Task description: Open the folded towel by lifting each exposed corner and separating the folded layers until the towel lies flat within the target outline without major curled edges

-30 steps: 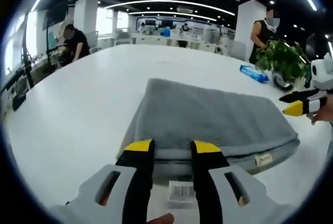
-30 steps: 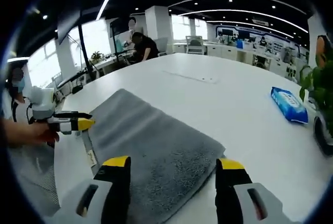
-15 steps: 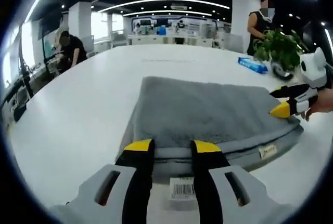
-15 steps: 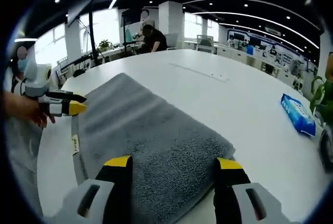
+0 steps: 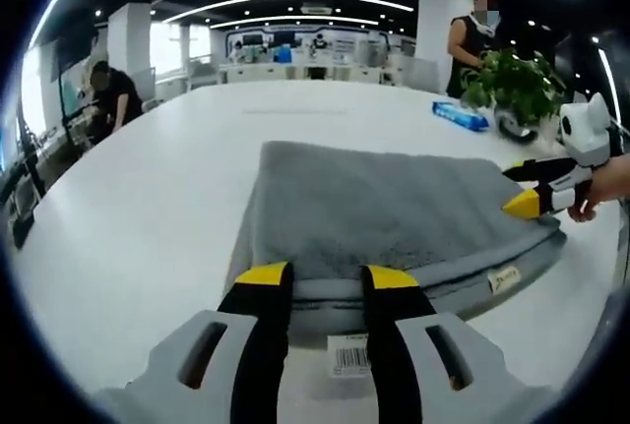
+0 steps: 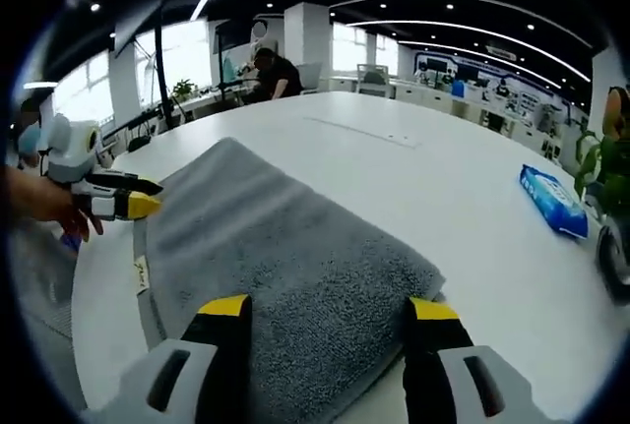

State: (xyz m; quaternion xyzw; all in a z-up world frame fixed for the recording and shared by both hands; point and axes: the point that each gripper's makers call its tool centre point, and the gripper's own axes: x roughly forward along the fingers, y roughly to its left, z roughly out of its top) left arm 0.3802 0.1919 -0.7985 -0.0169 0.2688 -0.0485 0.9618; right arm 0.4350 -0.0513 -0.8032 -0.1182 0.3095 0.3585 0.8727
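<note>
A grey folded towel (image 5: 384, 208) lies on the white table (image 5: 138, 217). My left gripper (image 5: 328, 281) hovers at its near folded edge, jaws open with a narrow gap and nothing pinched between them. Over the towel's right corner my right gripper (image 5: 530, 188) enters that view, open. In the right gripper view the towel (image 6: 285, 247) runs away to the upper left, and my right gripper (image 6: 325, 314) stands wide open above its near corner. The left gripper (image 6: 148, 196), held by a hand, sits at the towel's left edge.
A small label (image 5: 504, 279) hangs from the towel's front edge, and a barcode sticker (image 5: 347, 355) lies on the table beneath my left jaws. A blue wipes packet (image 6: 553, 201) and a potted plant (image 5: 512, 85) stand at the far right. People work at the table's far side.
My right gripper has moved in from beside the towel to above its corner. The left gripper has stayed at the near edge, its gap unchanged.
</note>
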